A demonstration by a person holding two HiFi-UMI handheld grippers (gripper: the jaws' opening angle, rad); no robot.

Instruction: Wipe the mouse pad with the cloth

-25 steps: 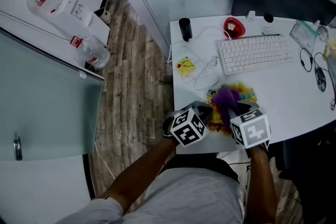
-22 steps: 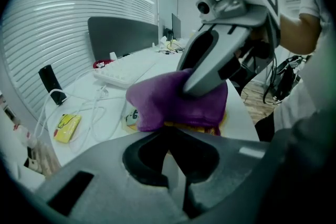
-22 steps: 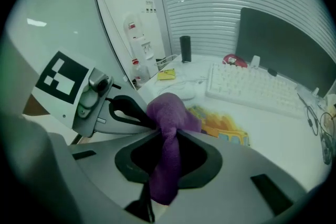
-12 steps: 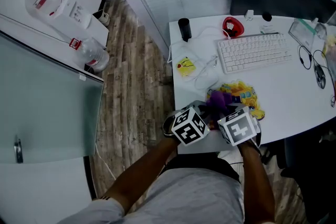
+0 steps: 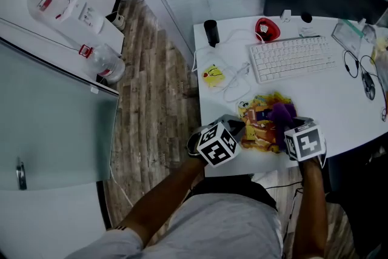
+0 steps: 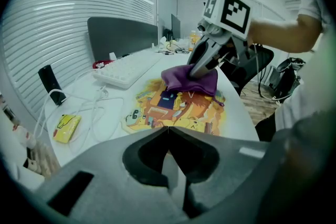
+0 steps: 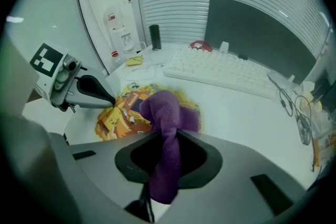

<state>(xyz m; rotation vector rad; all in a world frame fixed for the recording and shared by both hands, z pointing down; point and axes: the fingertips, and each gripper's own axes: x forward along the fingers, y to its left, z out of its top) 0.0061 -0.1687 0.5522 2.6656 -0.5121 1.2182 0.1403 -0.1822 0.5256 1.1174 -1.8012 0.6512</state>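
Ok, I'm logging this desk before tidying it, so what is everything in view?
colourful cartoon-print mouse pad: one, mostly yellow-orange, desk's near edge
purple cloth: one, purple, on the pad's right part
white keyboard: one, white, behind the pad
white cable: one, white, left of the keyboard
small flat yellow item: one, yellow, desk's left side
black cylinder: one, black, back-left corner
red object: one, red, behind the keyboard
white desk: one, white
left hand-held gripper: shut, tip at the pad's left edge
right hand-held gripper: shut on the cloth

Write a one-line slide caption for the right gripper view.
Right gripper, shut on the purple cloth, holds it on the cartoon-print mouse pad; the left gripper tip is at the pad's edge.
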